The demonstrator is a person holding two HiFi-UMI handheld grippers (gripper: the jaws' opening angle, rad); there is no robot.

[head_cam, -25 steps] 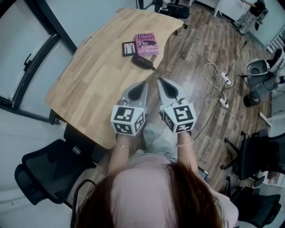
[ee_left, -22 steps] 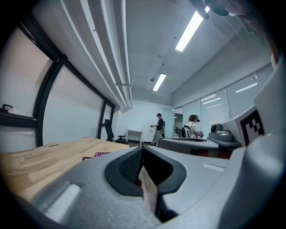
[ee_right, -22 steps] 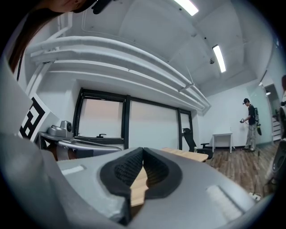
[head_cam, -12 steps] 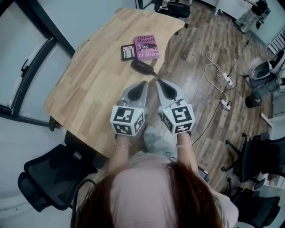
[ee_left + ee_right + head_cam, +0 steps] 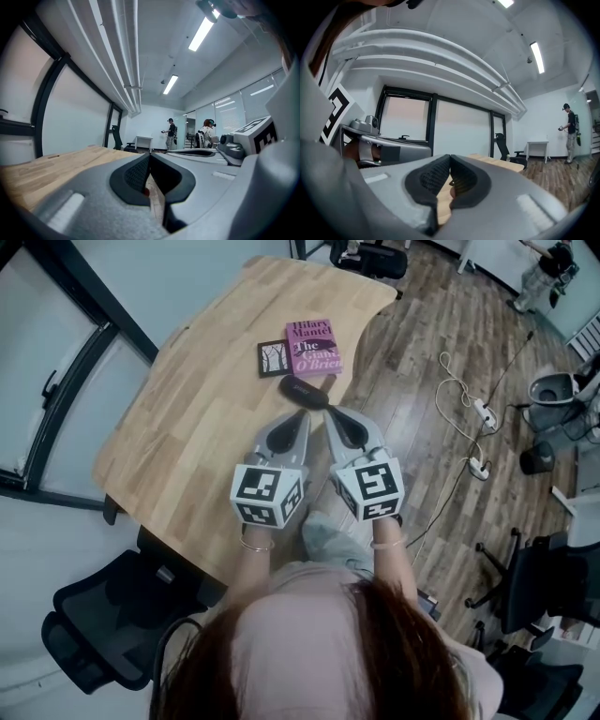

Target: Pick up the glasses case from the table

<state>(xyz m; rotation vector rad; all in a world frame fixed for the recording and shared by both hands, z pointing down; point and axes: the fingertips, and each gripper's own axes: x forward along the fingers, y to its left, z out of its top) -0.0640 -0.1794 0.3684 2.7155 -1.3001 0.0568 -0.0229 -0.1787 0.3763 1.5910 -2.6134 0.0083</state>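
Wood-grain table (image 5: 178, 427) fills the upper left of my head view. I see the left gripper (image 5: 301, 417), smooth grey with ribbed black pads, closed and empty. The dark oblong glasses case (image 5: 303, 391) lies mid-frame, just beyond its tips. The right gripper (image 5: 330, 414) is likewise closed and empty.

1. Open-plan office: a wooden desk (image 5: 187, 418) with a black mesh office chair (image 5: 98, 615) beside it.
2. Black-framed glazed wall panels (image 5: 408, 119); ceiling strip lights (image 5: 202, 33).
3. Power strip (image 5: 485, 414) lying on the plank floor (image 5: 412, 343).
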